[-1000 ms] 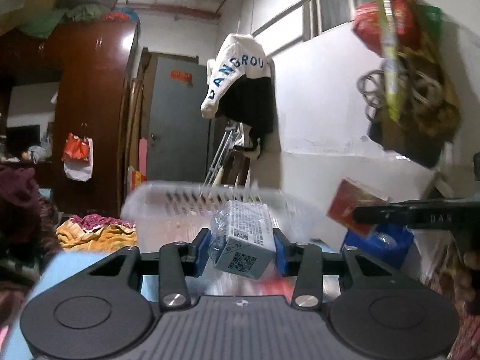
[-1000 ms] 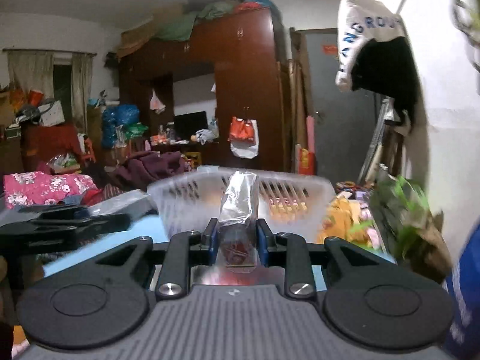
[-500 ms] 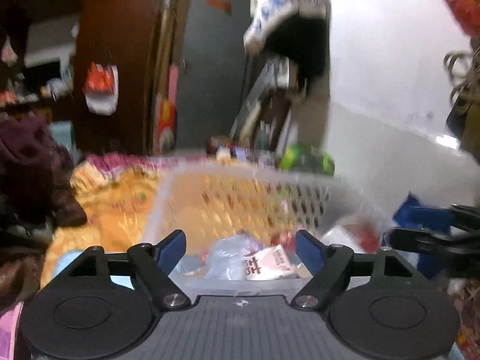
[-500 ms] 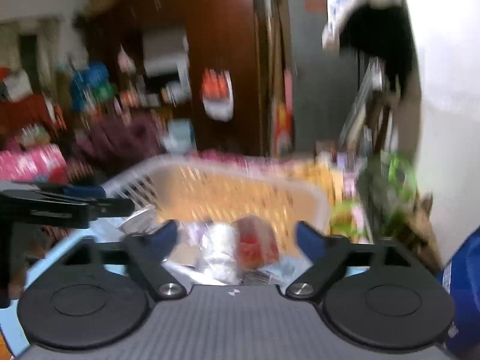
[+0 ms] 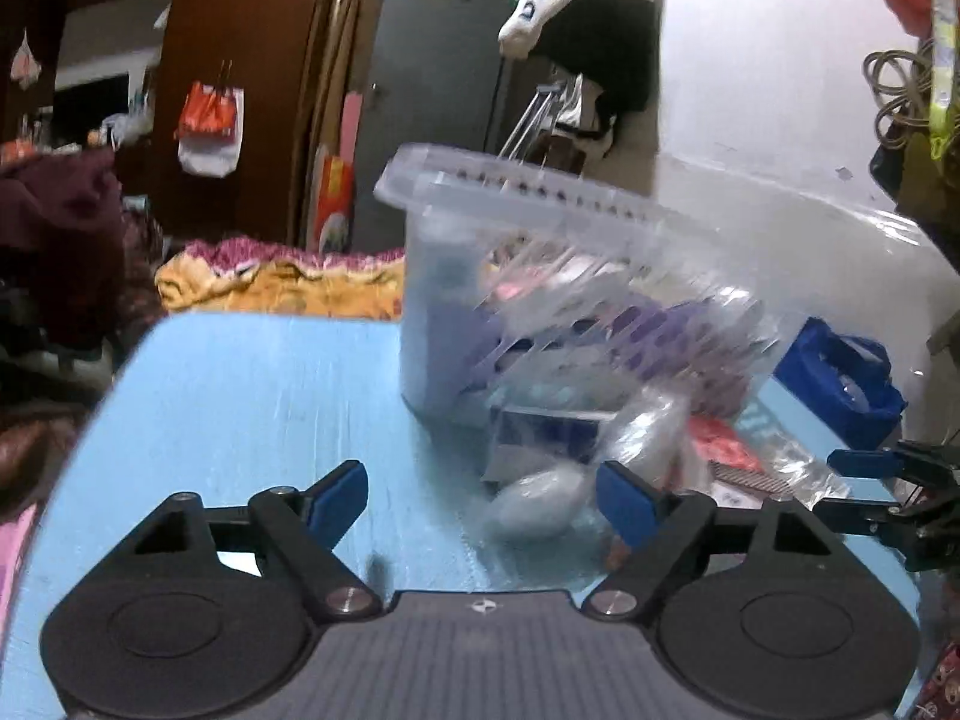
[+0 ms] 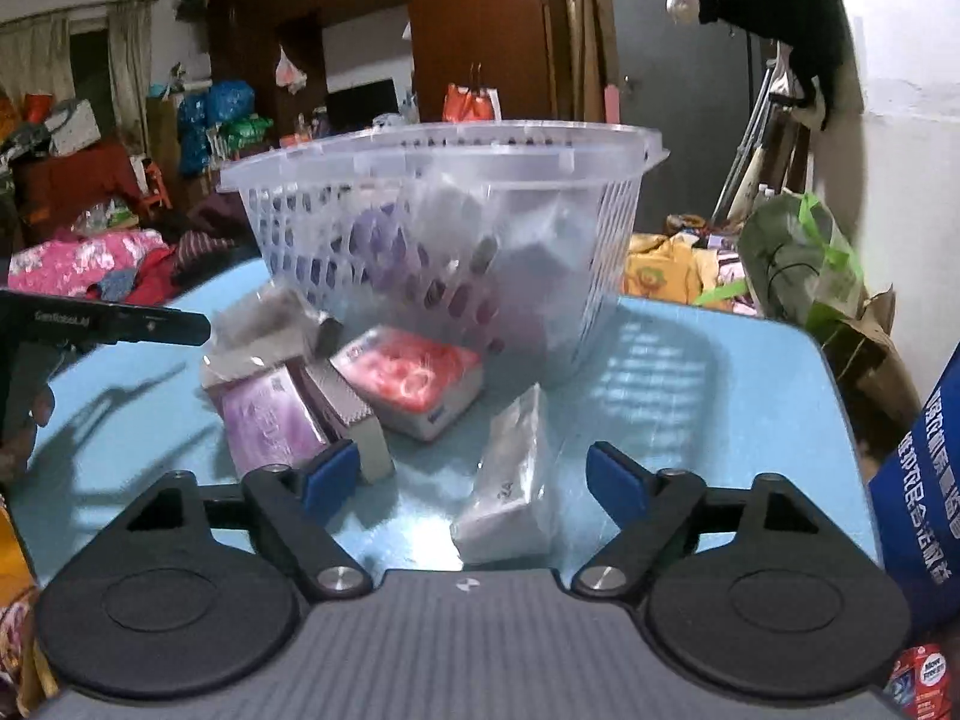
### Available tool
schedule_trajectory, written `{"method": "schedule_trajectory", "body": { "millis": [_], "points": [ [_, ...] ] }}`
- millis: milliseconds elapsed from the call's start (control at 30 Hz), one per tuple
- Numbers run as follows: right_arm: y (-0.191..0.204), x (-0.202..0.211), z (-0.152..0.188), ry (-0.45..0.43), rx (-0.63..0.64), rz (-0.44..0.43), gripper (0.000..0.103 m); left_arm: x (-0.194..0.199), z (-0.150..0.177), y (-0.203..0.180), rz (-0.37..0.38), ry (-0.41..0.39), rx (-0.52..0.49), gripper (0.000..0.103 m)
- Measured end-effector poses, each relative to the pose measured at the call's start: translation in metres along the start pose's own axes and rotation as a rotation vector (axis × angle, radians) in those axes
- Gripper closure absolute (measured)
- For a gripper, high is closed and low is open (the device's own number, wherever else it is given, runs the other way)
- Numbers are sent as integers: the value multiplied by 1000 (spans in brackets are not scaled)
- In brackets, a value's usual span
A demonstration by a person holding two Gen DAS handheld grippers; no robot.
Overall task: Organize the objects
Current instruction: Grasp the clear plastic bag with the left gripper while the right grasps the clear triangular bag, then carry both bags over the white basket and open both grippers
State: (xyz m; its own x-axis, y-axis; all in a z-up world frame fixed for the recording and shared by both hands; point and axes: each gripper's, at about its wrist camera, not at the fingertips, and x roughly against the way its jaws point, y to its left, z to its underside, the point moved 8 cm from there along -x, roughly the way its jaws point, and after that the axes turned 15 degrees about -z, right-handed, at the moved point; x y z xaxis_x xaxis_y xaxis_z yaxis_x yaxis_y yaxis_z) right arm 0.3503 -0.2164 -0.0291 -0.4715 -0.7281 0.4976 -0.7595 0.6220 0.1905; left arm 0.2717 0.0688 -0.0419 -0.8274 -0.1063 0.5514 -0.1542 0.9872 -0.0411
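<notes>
Here, both grippers, left gripper (image 5: 483,495) and right gripper (image 6: 462,477), hover with jaws apart, empty. Left jaws just opened, right jaws narrowed. Packets (image 6: 414,381) lie beside the basket (image 6: 444,150) on the worktop (image 6: 720,360).

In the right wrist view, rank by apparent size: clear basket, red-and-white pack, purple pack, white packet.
1. Clear basket
2. Red-and-white pack
3. Purple pack and white packet: alike; the packet lies nearer, so unranked.

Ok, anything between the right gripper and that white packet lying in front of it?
Nothing visible. The white packet lies on the blue table between the open fingers of the right gripper, untouched.
</notes>
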Motion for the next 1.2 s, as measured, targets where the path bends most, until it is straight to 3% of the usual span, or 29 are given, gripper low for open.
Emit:
{"method": "schedule_trajectory", "body": {
  "millis": [133,200,267,367,400,433,467,500,667,1033,1200],
  "points": [
    [0,3,7,9,-5,3,27,-1,9,-11,-5,14,-55,20],
    [3,6,16,15,-16,-3,41,-3,12,-21,0,31,-87,20],
    [2,5,17,21,-30,0,44,-7,11,-28,-10,23,-102,20],
    [1,3,18,25,-20,-3,57,-5,9,-36,-33,4,-138,20],
    [1,3,18,23,-19,-2,60,-5,9,-38,-33,9,-139,28],
    [1,4,18,16,-19,2,60,-4,11,-38,-29,17,-139,46],
    [1,6,17,2,-17,3,60,-4,12,-38,-22,27,-139,55],
    [1,9,17,-14,-18,-2,60,-1,14,-37,-19,29,-137,57],
    [0,17,15,-80,-40,-20,60,19,16,-33,5,-22,-94,57],
    [-2,33,11,-204,-64,-28,61,14,5,1,101,-50,139,57],
    [-4,38,11,-244,-79,-38,61,19,2,0,148,-83,163,57]
  ]
}}
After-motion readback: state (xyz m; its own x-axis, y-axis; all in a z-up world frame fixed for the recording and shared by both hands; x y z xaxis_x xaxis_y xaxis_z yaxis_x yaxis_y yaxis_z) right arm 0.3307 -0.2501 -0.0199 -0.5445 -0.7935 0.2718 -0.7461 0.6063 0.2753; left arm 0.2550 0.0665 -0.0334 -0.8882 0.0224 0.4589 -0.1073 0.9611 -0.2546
